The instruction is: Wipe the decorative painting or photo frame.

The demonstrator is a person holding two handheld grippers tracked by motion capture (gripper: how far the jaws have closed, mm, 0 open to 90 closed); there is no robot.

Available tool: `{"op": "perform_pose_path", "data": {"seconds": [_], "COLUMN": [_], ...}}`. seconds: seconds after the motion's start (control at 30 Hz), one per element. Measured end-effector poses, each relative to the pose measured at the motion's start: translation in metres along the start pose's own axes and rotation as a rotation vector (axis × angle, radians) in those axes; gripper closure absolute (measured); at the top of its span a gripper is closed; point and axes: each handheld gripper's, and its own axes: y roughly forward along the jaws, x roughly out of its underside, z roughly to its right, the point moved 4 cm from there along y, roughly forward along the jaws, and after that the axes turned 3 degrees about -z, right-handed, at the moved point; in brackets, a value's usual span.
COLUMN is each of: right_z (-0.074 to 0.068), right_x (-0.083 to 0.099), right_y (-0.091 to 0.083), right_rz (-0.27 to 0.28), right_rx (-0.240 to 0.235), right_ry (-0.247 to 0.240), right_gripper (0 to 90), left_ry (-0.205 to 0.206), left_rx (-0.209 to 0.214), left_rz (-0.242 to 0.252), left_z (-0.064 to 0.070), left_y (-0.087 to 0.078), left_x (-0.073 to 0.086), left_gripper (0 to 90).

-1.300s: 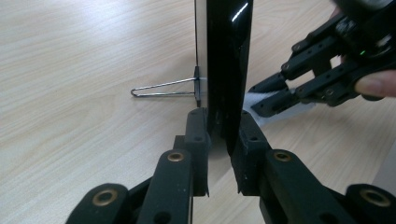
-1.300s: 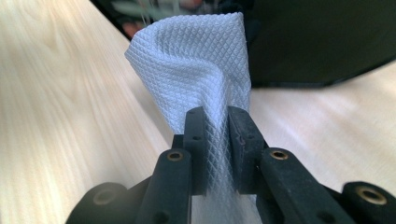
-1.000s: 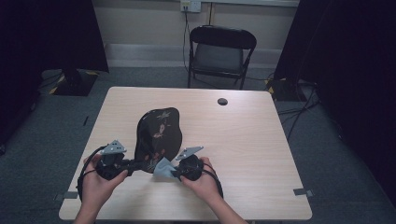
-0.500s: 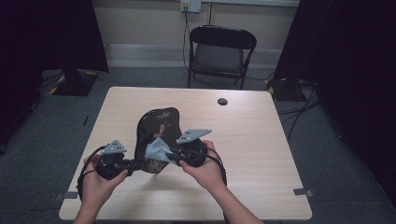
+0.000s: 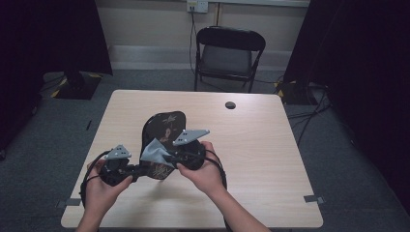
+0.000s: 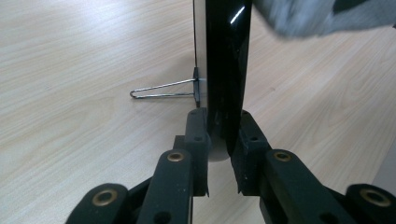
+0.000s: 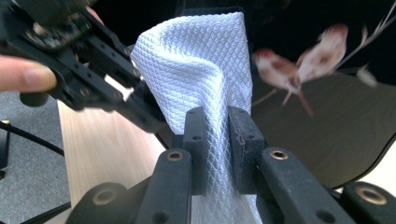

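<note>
**Cloth against a black decorated plate, both held over the surface**

The pale wooden surface (image 5: 270, 159) spans most of the high view, with a dark folding chair (image 5: 229, 55) beyond its far edge and a small black disc (image 5: 230, 105) lying near that edge.

Near the person's side, a black plate (image 5: 162, 130) painted with birds and twigs stands tilted up on its edge over the surface. In the left gripper view a thin wire stand (image 6: 161, 89) juts from its back.

The left gripper (image 6: 218, 140) clamps the plate's lower rim, jaws closed tight on either face. The right gripper (image 7: 218, 135) sits just beside it, its jaws pinched on a white waffle-weave cloth (image 7: 205, 60). The cloth rises in a fold above the jaws and lies against the plate's dark front, near the painted birds.
</note>
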Motion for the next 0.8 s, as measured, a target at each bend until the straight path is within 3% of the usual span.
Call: {"op": "perform_pose_path", "data": {"seconds": [0.4,0.8], "right_z": [0.007,0.007], "right_x": [0.028,0.059], "right_y": [0.016,0.039], "right_rz": [-0.044,-0.12], "right_rx": [0.004,0.01], "right_ry": [0.038,0.045], "right_gripper": [79.2,79.2], "left_ry": [0.005,0.006], "left_rx": [-0.002,0.0], "left_rz": [-0.002,-0.001], "left_z": [0.0,0.0], "left_y": [0.0,0.0], "left_x": [0.0,0.0], "left_gripper": [78.5,78.5]}}
